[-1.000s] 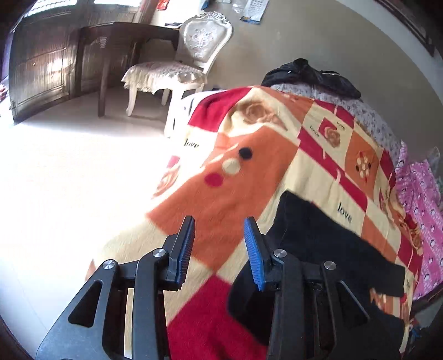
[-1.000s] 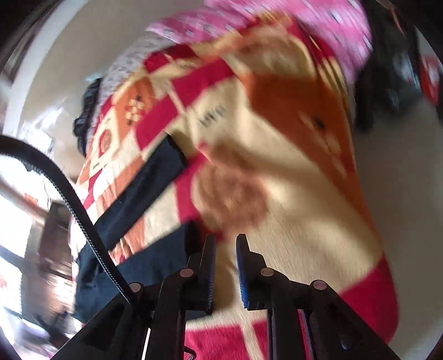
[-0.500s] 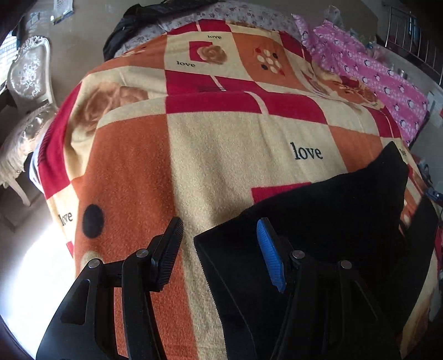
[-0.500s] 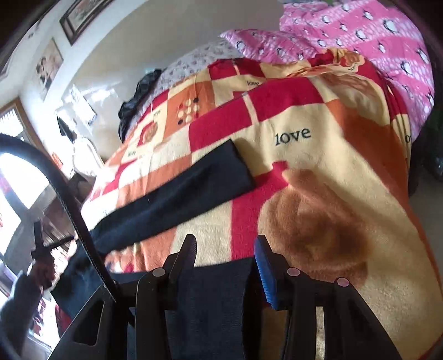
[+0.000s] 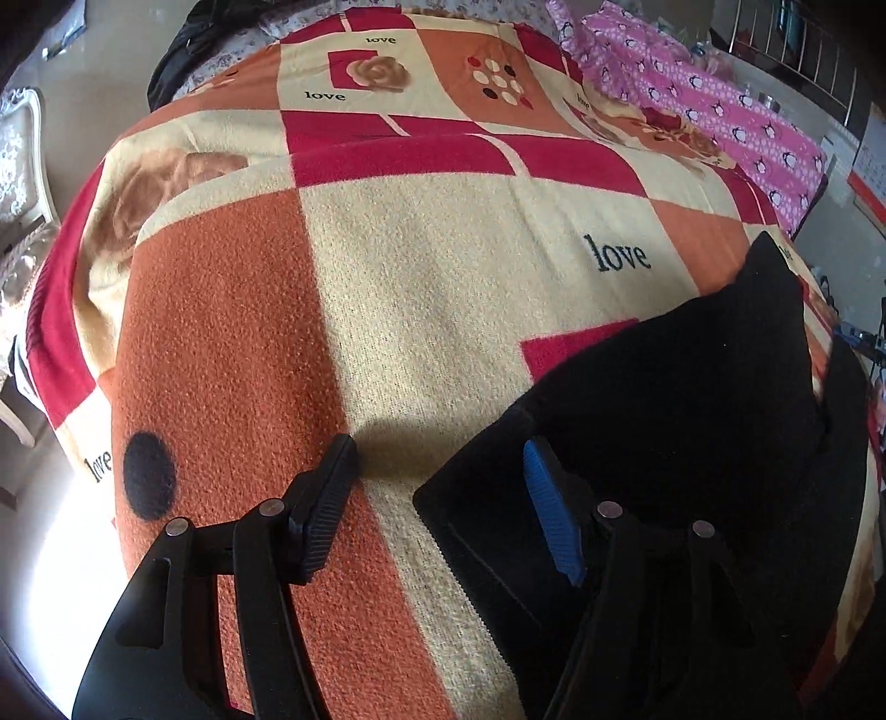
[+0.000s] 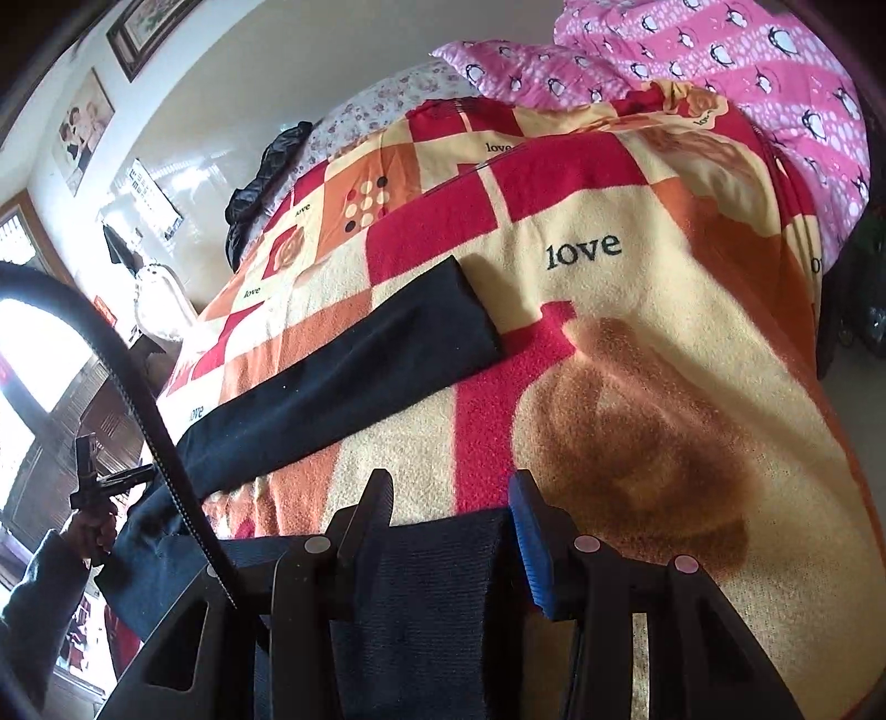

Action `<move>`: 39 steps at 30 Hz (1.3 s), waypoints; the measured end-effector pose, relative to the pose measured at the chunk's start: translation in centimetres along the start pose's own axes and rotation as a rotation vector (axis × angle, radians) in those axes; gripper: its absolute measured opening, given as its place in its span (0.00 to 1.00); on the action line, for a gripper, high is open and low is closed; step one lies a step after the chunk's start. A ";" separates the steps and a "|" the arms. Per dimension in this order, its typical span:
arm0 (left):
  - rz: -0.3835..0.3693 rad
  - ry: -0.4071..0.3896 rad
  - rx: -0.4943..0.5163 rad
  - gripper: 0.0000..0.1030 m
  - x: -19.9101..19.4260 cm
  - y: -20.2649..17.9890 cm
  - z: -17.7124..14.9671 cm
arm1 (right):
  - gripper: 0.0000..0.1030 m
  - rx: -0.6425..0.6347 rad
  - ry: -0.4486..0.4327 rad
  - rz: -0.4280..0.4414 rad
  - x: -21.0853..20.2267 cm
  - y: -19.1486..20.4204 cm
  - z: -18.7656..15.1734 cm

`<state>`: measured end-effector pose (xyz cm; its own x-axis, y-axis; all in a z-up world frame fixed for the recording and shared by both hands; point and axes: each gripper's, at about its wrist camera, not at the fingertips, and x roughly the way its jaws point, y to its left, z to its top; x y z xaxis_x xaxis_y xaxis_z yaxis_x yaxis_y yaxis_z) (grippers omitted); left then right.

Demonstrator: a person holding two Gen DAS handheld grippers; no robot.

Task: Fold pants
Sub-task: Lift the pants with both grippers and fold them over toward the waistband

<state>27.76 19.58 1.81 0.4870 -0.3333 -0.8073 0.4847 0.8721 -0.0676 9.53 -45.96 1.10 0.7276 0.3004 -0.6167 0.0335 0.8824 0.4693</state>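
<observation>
Dark pants [image 5: 692, 415] lie flat on a checked orange, red and cream blanket [image 5: 443, 249]. My left gripper [image 5: 437, 448] hovers low over their waist corner. Its jaws are opening; the corner lies under the blue pad's side and neither pad presses it. In the right wrist view one leg [image 6: 343, 376] stretches across the blanket [image 6: 637, 332]. The other leg's end [image 6: 437, 565] lies flat between the fingers of my right gripper [image 6: 449, 482], whose jaws stand apart on either side of it. At that view's far left, a hand [image 6: 88, 531] holds the left gripper [image 6: 94, 482].
A pink penguin-print sheet [image 6: 720, 50] covers the head of the bed. A black garment [image 6: 260, 183] lies at the far corner. A white chair [image 5: 22, 166] stands beside the bed. A black cable [image 6: 138, 387] arcs across the right view.
The left gripper swung from the bed's side to the pants' waist corner and its jaws widened. The right gripper dropped to the leg's end and spread its jaws, then stayed still.
</observation>
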 end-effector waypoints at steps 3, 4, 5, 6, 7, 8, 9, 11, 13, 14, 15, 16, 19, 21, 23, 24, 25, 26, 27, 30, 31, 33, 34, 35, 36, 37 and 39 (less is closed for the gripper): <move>-0.022 -0.007 0.006 0.62 -0.1 -0.1 -0.3 | 0.40 0.005 0.008 -0.004 0.1 -0.1 0.0; -0.022 -0.007 0.016 0.61 -0.2 -0.2 -0.4 | 0.40 0.007 0.011 -0.004 0.2 -0.1 0.0; -0.026 -0.007 0.019 0.53 -0.2 -0.3 -0.4 | 0.40 0.008 0.013 -0.003 0.2 -0.1 0.0; -0.039 -0.008 0.025 0.47 -0.3 -0.5 -0.5 | 0.40 0.009 0.014 -0.005 0.2 -0.1 0.0; -0.050 -0.010 0.034 0.32 -0.4 -0.7 -0.5 | 0.40 0.009 0.014 -0.006 0.2 -0.1 0.0; -0.047 -0.012 0.047 0.22 -0.5 -1.1 -0.4 | 0.41 0.009 0.015 -0.006 0.3 -0.1 0.0; -0.039 -0.011 0.056 0.20 -0.6 -1.5 -0.5 | 0.41 0.010 0.017 -0.006 0.3 -0.1 0.0; -0.009 -0.015 0.073 0.12 -0.7 -2.0 -0.5 | 0.41 0.015 0.019 -0.007 0.3 -0.2 0.0; 0.018 -0.028 0.071 0.07 -1.2 -2.2 -0.6 | 0.41 0.016 0.014 -0.006 0.2 -0.2 0.0; 0.039 -0.039 0.080 0.06 -1.5 -2.5 -0.7 | 0.41 0.017 0.013 -0.004 0.2 -0.3 0.0; 0.061 -0.052 0.090 0.06 -2.0 -3.0 -0.7 | 0.41 0.018 0.011 -0.002 0.1 -0.3 0.0; 0.082 -0.064 0.095 0.05 -2.4 -3.3 -0.8 | 0.41 0.021 0.009 0.003 0.0 -0.3 0.1; 0.139 -0.107 0.113 0.05 -4.1 -4.7 -0.6 | 0.41 0.077 0.019 0.047 -0.5 -0.8 2.2; 0.161 -0.135 0.130 0.05 -5.0 -5.8 -0.5 | 0.41 0.109 0.009 -0.008 -1.3 -0.8 5.2; 0.174 -0.142 0.139 0.05 -5.3 -6.6 -0.4 | 0.41 0.147 0.012 -0.009 -1.4 -0.8 8.6; 0.183 -0.143 0.146 0.05 -5.4 -6.9 -0.4 | 0.44 0.179 0.039 0.016 -0.8 -1.0 10.4; 0.189 -0.142 0.148 0.04 -5.3 -7.1 -0.3 | 0.46 0.202 0.094 0.034 0.4 -1.1 12.3; 0.198 -0.140 0.146 0.04 -5.3 -7.2 -0.3 | 0.46 0.203 0.144 0.045 1.6 -1.0 13.5; 0.209 -0.142 0.146 0.04 -5.4 -7.4 -0.4 | 0.46 0.198 0.191 0.050 3.0 -0.9 14.5; 0.237 -0.162 0.131 0.04 -6.2 -7.7 -0.4 | 0.46 0.133 0.343 0.068 7.8 0.0 16.6; 0.244 -0.170 0.128 0.04 -6.4 -7.8 -0.3 | 0.46 0.102 0.351 0.034 8.8 0.3 17.1; 0.249 -0.183 0.122 0.04 -6.9 -8.2 -0.3 | 0.46 0.074 0.350 0.002 10.3 0.7 17.7; 0.248 -0.186 0.126 0.04 -7.1 -8.5 -0.3 | 0.46 0.054 0.368 0.015 11.3 1.1 18.0; 0.251 -0.187 0.133 0.04 -7.2 -8.8 -0.3 | 0.45 0.038 0.377 0.008 11.8 1.2 18.2; 0.249 -0.184 0.137 0.04 -7.2 -9.1 -0.4 | 0.44 0.011 0.386 -0.018 12.5 1.6 18.3; 0.249 -0.183 0.140 0.04 -7.1 -9.3 -0.4 | 0.44 -0.002 0.394 -0.026 12.8 1.8 18.4; 0.249 -0.177 0.144 0.04 -7.0 -9.5 -0.4 | 0.41 -0.048 0.409 -0.065 13.8 2.3 18.4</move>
<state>19.45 13.76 7.82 0.7163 -0.1842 -0.6731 0.4260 0.8793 0.2127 32.25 -46.48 5.35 0.3923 0.3546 -0.8488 0.0312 0.9171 0.3975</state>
